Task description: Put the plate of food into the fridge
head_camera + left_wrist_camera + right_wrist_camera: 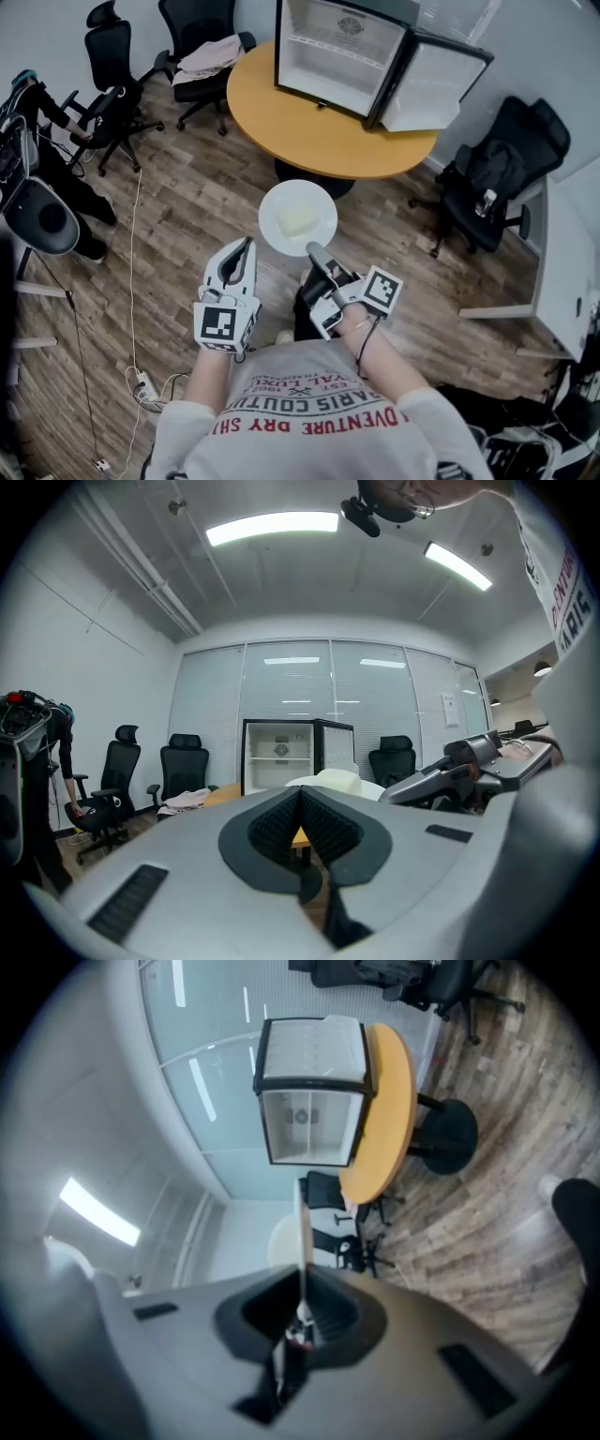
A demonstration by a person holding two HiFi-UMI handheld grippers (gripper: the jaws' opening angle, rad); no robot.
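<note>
Ahead, at the far edge of the table (281,122), the open mini fridge (339,58) stands straight beyond the plate (277,202) our right tool (314,249) pinches; our left tool (247,243) is closed, empty.

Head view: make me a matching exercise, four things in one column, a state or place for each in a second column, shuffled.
1. white round plate of food
2. small black fridge
3. left gripper
4. round orange wooden table

A. door open
B. shut, empty
C. rim clamped by the right gripper
D. carries the fridge

Pairs: 1-C, 2-A, 3-B, 4-D
</note>
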